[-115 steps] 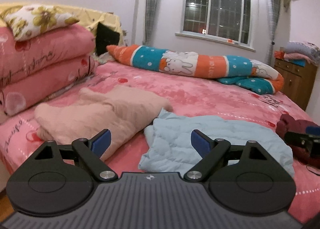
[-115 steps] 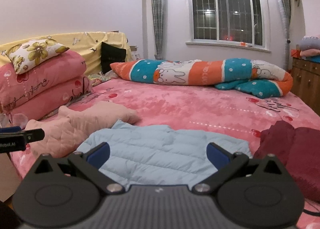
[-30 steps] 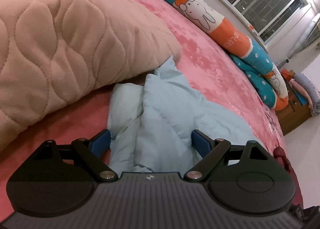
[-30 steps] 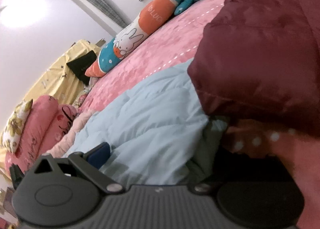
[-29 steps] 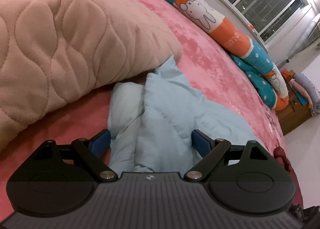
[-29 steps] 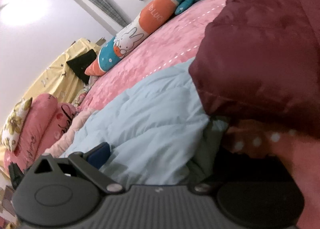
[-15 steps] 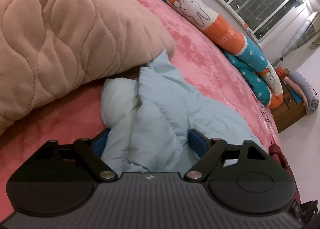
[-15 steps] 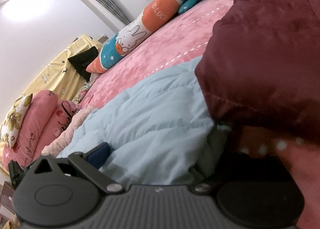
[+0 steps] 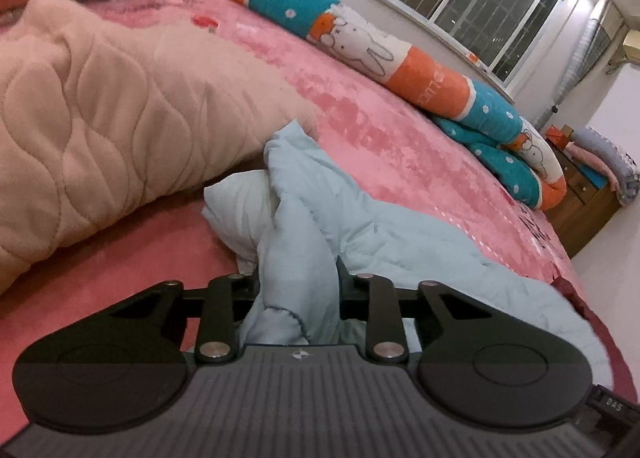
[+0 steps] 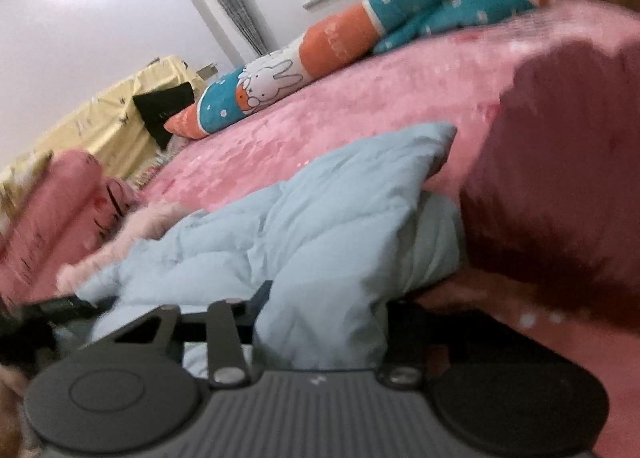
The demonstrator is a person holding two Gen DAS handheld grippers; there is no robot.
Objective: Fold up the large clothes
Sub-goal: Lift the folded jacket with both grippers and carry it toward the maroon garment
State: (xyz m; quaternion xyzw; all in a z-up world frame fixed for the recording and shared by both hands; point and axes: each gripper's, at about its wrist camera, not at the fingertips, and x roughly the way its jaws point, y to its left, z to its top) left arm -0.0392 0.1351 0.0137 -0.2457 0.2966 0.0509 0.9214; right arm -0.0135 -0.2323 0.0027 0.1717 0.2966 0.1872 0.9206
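A light blue padded jacket lies crumpled on the pink bed. My left gripper is shut on a bunched fold at the jacket's left end, the cloth pinched between the jaws. In the right wrist view the same jacket fills the middle. My right gripper is shut on the jacket's right end, with cloth draped over the jaws so the fingertips are hidden. The picture there is blurred.
A peach quilted garment lies just left of the jacket. A dark red garment lies against its right end. A long orange and teal bunny bolster crosses the far side. Pink pillows are stacked at the left. A wooden dresser stands beyond the bed.
Both grippers have closed from open onto the blue jacket's ends. The cloth has bunched up and lifted slightly; the right wrist view has swung and blurred.
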